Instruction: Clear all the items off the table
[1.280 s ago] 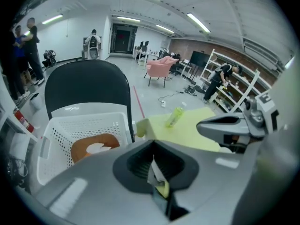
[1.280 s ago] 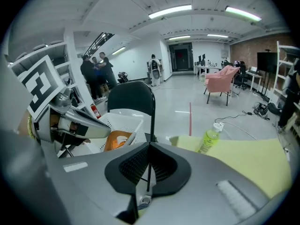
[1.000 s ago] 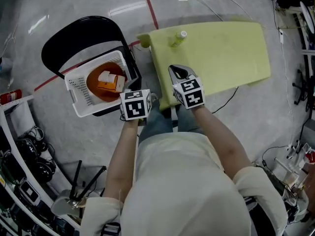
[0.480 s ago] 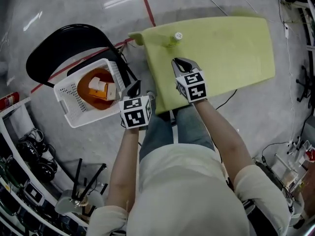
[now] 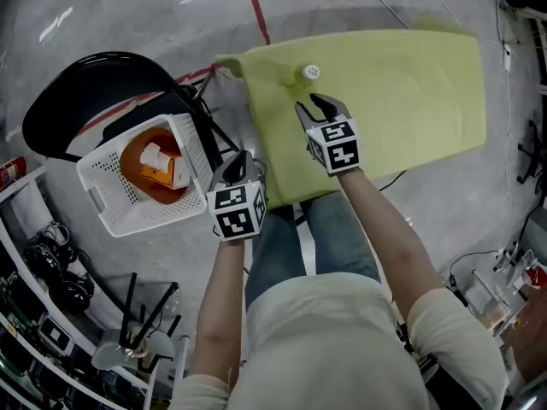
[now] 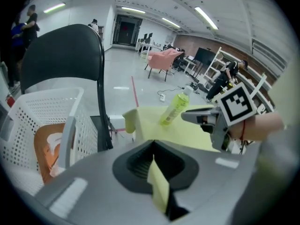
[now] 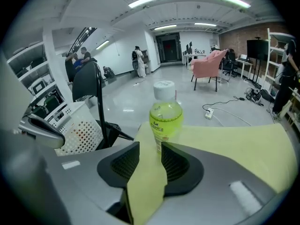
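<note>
A green drink bottle with a white cap stands upright near the left far corner of the yellow-green table. My right gripper hovers just short of it. Its jaws have just been opening and stand apart, with only the table top showing between them. In the right gripper view the bottle rises right beyond the jaw tips. My left gripper is shut and empty, low beside the table's near left edge. In the left gripper view its jaws meet, with the bottle and the right gripper ahead.
A white perforated basket sits on a black folding chair left of the table and holds an orange bowl with packets. Shelves with gear line the left. Cables and a red line cross the floor.
The right gripper's jaws have opened and it has moved closer to the bottle. The left gripper has sunk lower beside the table's edge, still shut.
</note>
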